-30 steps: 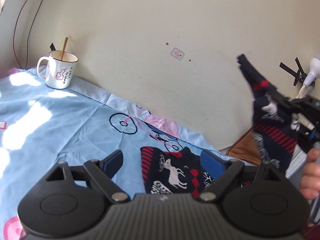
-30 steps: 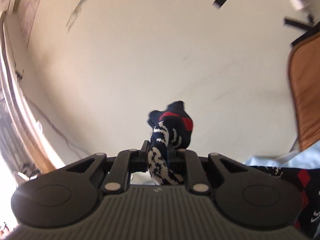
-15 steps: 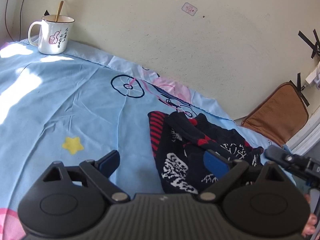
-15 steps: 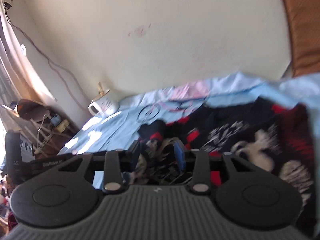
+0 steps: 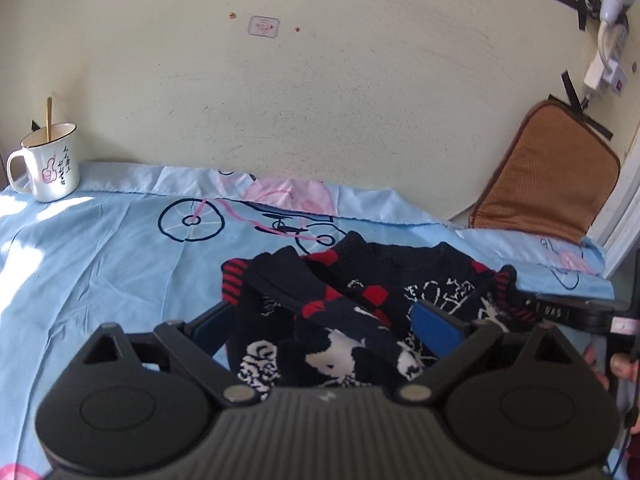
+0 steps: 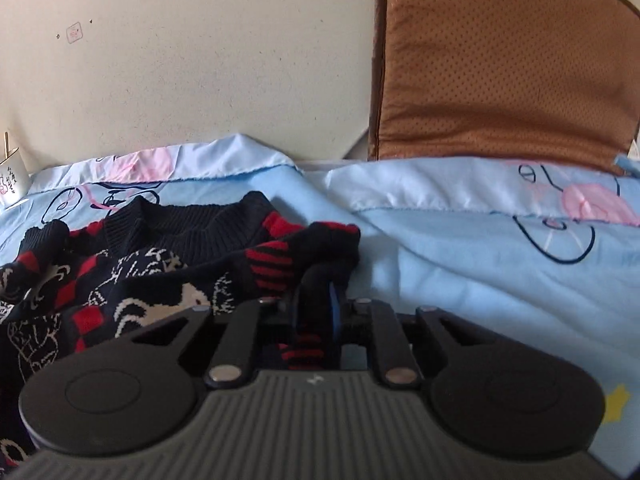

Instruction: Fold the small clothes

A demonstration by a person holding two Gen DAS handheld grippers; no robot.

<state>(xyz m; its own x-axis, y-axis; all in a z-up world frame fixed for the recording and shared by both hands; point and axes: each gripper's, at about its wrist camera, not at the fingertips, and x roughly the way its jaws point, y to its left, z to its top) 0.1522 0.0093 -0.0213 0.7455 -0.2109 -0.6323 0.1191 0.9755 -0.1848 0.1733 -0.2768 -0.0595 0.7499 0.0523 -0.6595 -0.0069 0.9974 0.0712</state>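
1. Sweater [image 5: 360,304] (navy knit, red/white pattern) lies crumpled on the blue sheet [image 5: 100,248], near the wall, well right of the mug [image 5: 46,168].
2. Right tongs [image 6: 316,300]: pressed together on a red-striped cuff [image 6: 268,268] at the sweater's right edge. The grip looks shallow, only a narrow strip of knit sits between the pads.
3. Left tongs [image 5: 320,320]: spread apart, straddling the near part of the sweater, gripping nothing.
4. Risk: the cuff slips out if the right side pulls sideways. Stretchy knit plus a thin bite is the cause.
5. Risk: the left tongs close on a bunched layer rather than a single edge, so the fold comes out lumpy. The sleeves lie overlapped across the body and the layers are hard to separate.
6. Risk: dragging the sweater also drags the loose sheet. It is already wrinkled.
7. Hidden: the sweater's near hem is behind the left tongs' housing. Its full outline is unclear, and I can't tell which sleeve is on top.
8. Whether this surface is a bed or a covered bench is not clear.
9. Right hand [image 5: 616,368]: only a few digits show at the frame edge of the left view.
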